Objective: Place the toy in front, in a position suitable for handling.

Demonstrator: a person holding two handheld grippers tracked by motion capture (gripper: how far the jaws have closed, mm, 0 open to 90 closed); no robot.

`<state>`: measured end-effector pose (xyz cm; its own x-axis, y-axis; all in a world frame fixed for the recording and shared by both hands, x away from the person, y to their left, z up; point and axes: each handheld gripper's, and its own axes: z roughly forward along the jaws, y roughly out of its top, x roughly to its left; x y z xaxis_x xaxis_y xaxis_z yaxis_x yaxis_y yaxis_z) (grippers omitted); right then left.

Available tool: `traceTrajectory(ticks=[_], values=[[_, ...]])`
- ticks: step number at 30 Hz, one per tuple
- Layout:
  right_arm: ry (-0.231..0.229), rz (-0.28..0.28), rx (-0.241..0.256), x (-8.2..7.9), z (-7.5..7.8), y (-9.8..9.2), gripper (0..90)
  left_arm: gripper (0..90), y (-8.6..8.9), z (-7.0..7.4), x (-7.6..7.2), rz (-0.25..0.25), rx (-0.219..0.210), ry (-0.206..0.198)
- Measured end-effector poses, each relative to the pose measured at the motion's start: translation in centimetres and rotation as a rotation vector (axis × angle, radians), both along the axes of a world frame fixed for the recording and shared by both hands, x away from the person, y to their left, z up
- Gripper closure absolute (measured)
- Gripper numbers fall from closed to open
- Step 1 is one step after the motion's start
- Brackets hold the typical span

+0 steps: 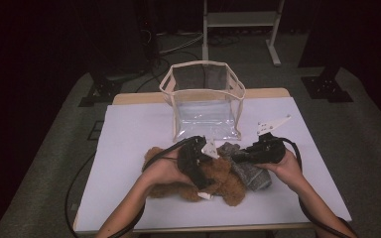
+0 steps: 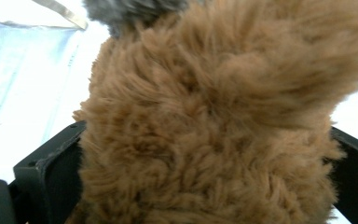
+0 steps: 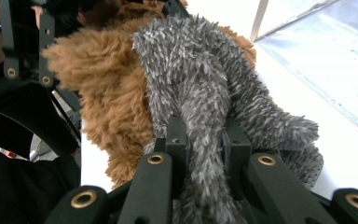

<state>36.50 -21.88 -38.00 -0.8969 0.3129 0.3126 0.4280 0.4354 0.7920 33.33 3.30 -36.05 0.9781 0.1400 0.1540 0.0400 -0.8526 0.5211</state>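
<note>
A brown plush toy (image 1: 228,183) lies on the white table cover (image 1: 129,148) near the front middle. Against its right side rests a grey plush toy (image 1: 254,176). My left gripper (image 1: 209,171) comes in from the left and is shut on the brown plush; its fur (image 2: 223,116) bulges between the two jaws. From the right, my right gripper (image 1: 237,156) is shut on a limb of the grey plush (image 3: 200,70). The brown plush (image 3: 107,93) lies just behind it. Both hands hold the grippers low over the toys.
A clear plastic bag with beige trim (image 1: 206,106) stands open-topped behind the toys at the table's back middle, and its wall (image 3: 326,51) is close on the right gripper's right. A white metal stand (image 1: 240,20) is on the floor beyond the table.
</note>
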Motion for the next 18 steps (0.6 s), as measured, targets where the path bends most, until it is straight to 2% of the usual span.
traceTrajectory(ticks=[3,4,5,6,9,11,12,13,14,16,18], values=[[0.007,-0.004,0.002,0.0,-0.2,-0.2,76.4,14.1,0.0,-0.1,-0.1,-0.020,0.013,-0.001],[0.010,-0.005,0.000,0.0,-0.4,-0.4,76.4,22.9,0.1,0.0,0.0,-0.008,0.013,-0.010],[0.010,-0.005,0.000,0.0,-0.4,-0.4,76.4,28.2,0.1,0.0,0.0,-0.008,0.013,-0.010],[0.011,-0.006,0.004,-0.1,-0.4,-0.5,76.4,35.1,0.3,0.3,0.0,-0.019,0.015,-0.026],[0.012,-0.008,0.006,-0.1,-0.5,-0.7,76.4,42.9,0.4,0.5,-0.1,-0.024,-0.009,-0.043],[0.014,-0.004,0.011,-0.2,-0.5,-0.9,76.4,45.1,0.6,0.8,0.0,-0.015,-0.046,-0.043],[0.011,0.001,0.012,-0.2,-0.4,-1.1,76.5,46.1,1.0,1.2,0.2,-0.006,-0.100,-0.025],[0.013,0.002,0.015,-0.3,-0.4,-1.2,76.5,46.2,1.1,1.5,0.3,-0.007,-0.126,-0.017],[0.015,0.003,0.023,-0.3,-0.3,-1.5,76.5,46.3,1.1,1.5,0.3,-0.007,-0.126,-0.017],[0.013,0.001,0.028,-0.3,-0.1,-1.9,76.5,46.3,1.1,2.0,0.4,-0.006,-0.169,-0.004],[0.004,0.000,0.044,-0.5,0.6,-3.1,76.6,46.3,0.7,2.6,0.2,-0.022,-0.216,0.003]])
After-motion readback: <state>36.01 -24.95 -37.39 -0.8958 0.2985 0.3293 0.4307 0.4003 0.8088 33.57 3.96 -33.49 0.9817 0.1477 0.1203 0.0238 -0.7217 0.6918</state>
